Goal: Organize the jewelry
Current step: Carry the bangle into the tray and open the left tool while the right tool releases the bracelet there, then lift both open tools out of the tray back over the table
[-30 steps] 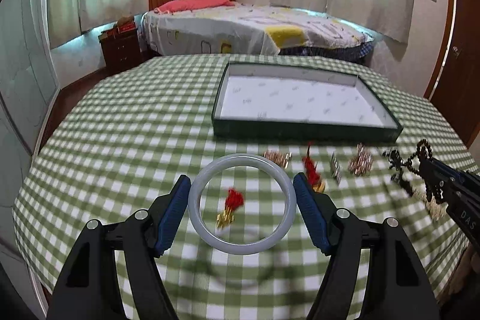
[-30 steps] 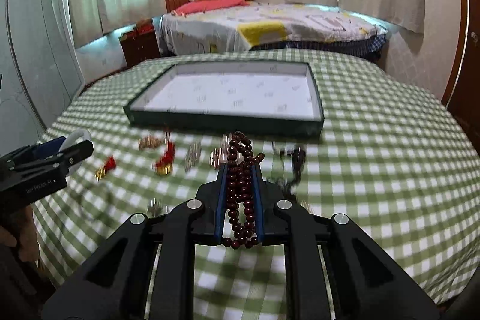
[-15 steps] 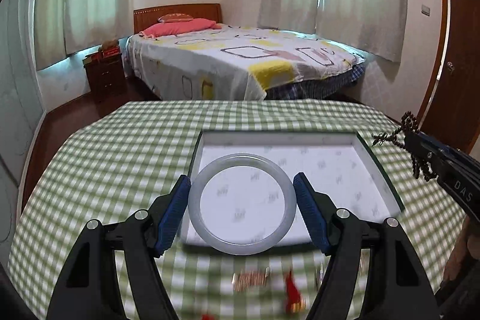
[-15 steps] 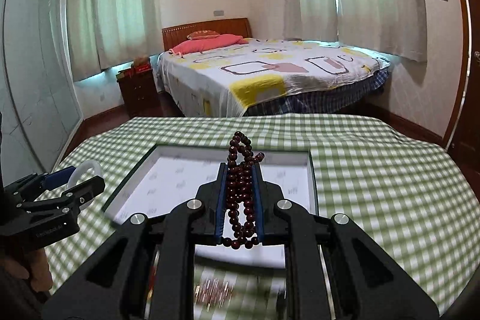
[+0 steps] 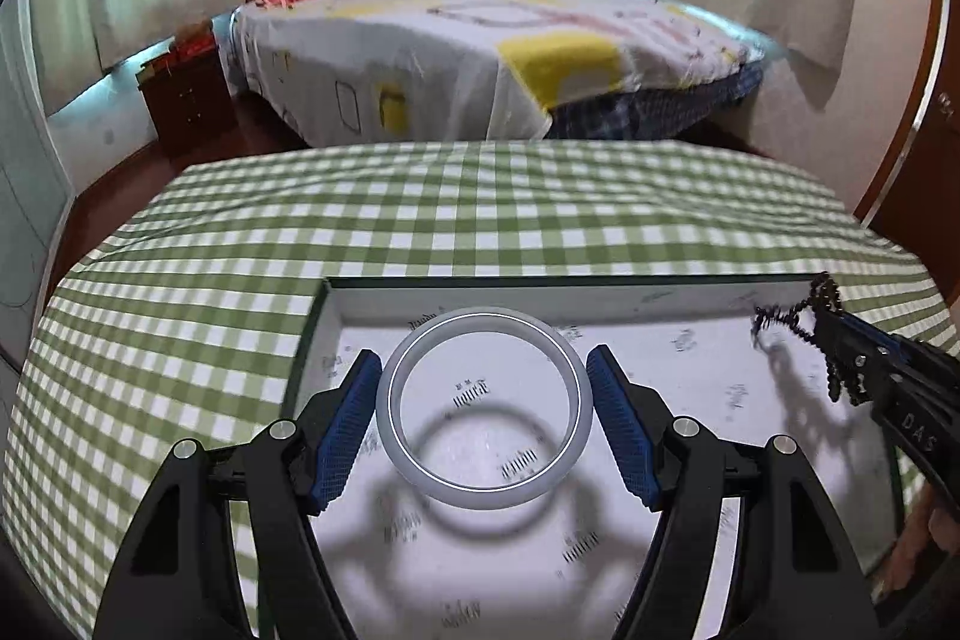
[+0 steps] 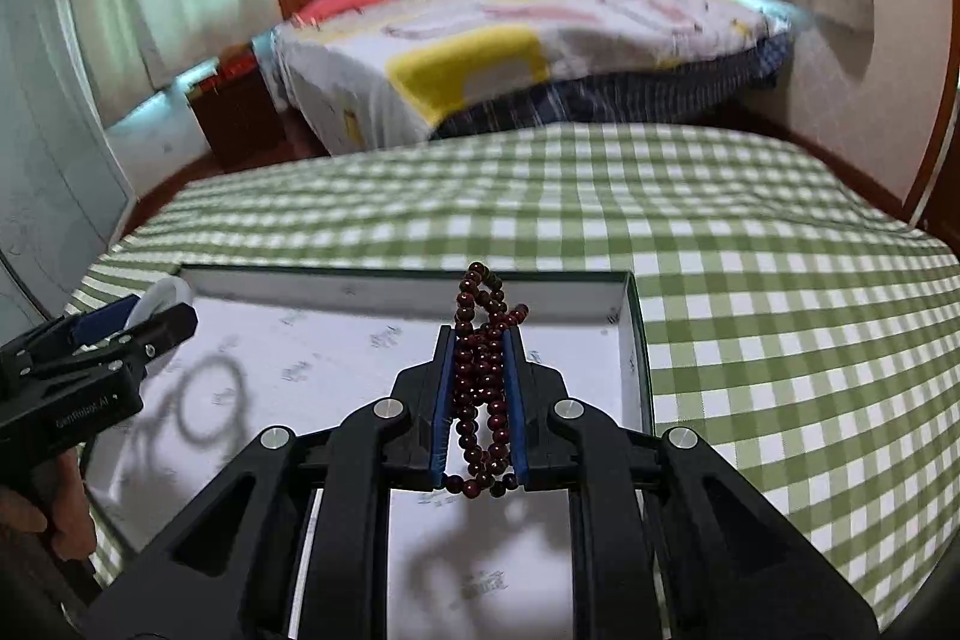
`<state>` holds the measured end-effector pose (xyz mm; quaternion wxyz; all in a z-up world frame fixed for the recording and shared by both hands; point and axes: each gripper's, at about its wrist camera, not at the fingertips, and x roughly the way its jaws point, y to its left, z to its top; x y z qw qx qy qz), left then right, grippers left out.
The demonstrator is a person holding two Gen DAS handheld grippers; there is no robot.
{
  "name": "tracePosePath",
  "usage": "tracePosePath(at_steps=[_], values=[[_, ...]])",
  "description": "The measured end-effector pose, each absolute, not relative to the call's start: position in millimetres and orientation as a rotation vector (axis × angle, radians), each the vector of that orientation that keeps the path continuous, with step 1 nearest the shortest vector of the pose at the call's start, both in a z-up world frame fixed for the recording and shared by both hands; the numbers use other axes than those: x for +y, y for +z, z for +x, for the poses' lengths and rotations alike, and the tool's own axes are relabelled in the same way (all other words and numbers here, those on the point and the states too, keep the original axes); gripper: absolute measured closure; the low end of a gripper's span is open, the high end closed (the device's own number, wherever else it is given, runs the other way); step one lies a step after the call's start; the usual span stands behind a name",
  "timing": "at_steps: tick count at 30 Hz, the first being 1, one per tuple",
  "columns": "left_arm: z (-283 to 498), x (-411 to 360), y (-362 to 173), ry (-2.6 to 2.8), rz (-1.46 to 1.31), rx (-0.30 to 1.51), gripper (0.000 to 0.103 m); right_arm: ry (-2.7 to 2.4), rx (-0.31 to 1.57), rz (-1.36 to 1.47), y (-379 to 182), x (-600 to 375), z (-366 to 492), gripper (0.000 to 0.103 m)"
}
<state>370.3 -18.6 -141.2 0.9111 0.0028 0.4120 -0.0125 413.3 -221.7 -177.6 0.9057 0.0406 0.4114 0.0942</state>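
Two pieces of jewelry are being carried at once, and both are held above the open tray (image 5: 630, 289), whose pale lining is seen beneath them in each wrist view. A pale bangle (image 5: 486, 409) is clamped across its width between the blue pads of the left tool (image 5: 485, 388), the jaws standing wide because the ring fills them; its round shadow falls on the lining just below, so it is judged to hang a little above the tray floor rather than to rest on it. A string of dark red beads (image 6: 483, 382) is pinched in the right tool (image 6: 478, 388), whose jaws are drawn nearly together on the bunched strand — loops stick out past the tips and hang below the pads. The step in hand is judged to be the placing of both pieces in the tray, which sits on the green checked surface (image 5: 540, 220). For the next move, each tool is to be lowered toward the lining and its jaws parted — the bangle toward the tray's left part, the beads toward the right, kept well apart so that neither piece is dropped onto the other.
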Motion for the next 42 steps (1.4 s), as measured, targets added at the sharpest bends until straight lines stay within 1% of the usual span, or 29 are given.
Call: tracePosePath(at_steps=[10, 12, 14, 15, 17, 18, 19, 24, 25, 28, 31, 37, 42], values=[[396.6, -18.3, -168.7, -0.029, 0.008, 1.002, 0.035, 0.195, 0.964, 0.049, -192.8, -217.2, 436.4, 0.086], [397.8, -16.7, -171.9, -0.026, -0.003, 1.025, 0.034, 0.194, 0.979, 0.046, -194.9, -216.8, 438.8, 0.083], [400.7, -15.4, -176.2, -0.033, -0.016, 1.055, 0.034, 0.194, 0.984, 0.045, -195.5, -216.8, 438.9, 0.076], [402.1, -16.4, -176.6, -0.033, -0.019, 1.058, 0.034, 0.195, 0.985, 0.044, -195.3, -216.7, 438.8, 0.076], [400.6, -16.6, -174.4, -0.027, -0.017, 1.047, 0.026, 0.193, 0.986, 0.044, -195.8, -217.0, 438.5, 0.072], [400.2, -16.8, -173.6, -0.027, -0.015, 1.041, 0.026, 0.192, 0.988, 0.046, -195.9, -218.2, 439.0, 0.069], [399.4, -17.2, -172.9, -0.029, -0.013, 1.037, 0.026, 0.19, 0.986, 0.05, -195.8, -218.6, 438.2, 0.062], [396.1, -16.3, -167.8, -0.036, -0.012, 1.006, 0.024, 0.19, 0.956, 0.047, -192.7, -218.9, 433.8, 0.058], [394.2, -15.5, -165.1, -0.038, -0.017, 0.99, 0.023, 0.187, 0.942, 0.048, -190.8, -219.6, 431.8, 0.055], [390.0, -14.4, -158.8, -0.039, -0.024, 0.94, 0.022, 0.181, 0.91, 0.051, -185.7, -221.3, 427.3, 0.051], [386.3, -12.9, -153.1, -0.049, -0.042, 0.898, 0.022, 0.181, 0.878, 0.055, -181.1, -222.5, 422.4, 0.042], [369.5, -4.1, -139.2, -0.064, -0.088, 0.766, 0.021, 0.17, 0.791, 0.054, -165.8, -224.2, 404.6, 0.04], [349.1, -1.3, -124.9, -0.043, -0.061, 0.673, 0.02, 0.16, 0.73, 0.038, -152.6, -221.0, 383.8, 0.04]])
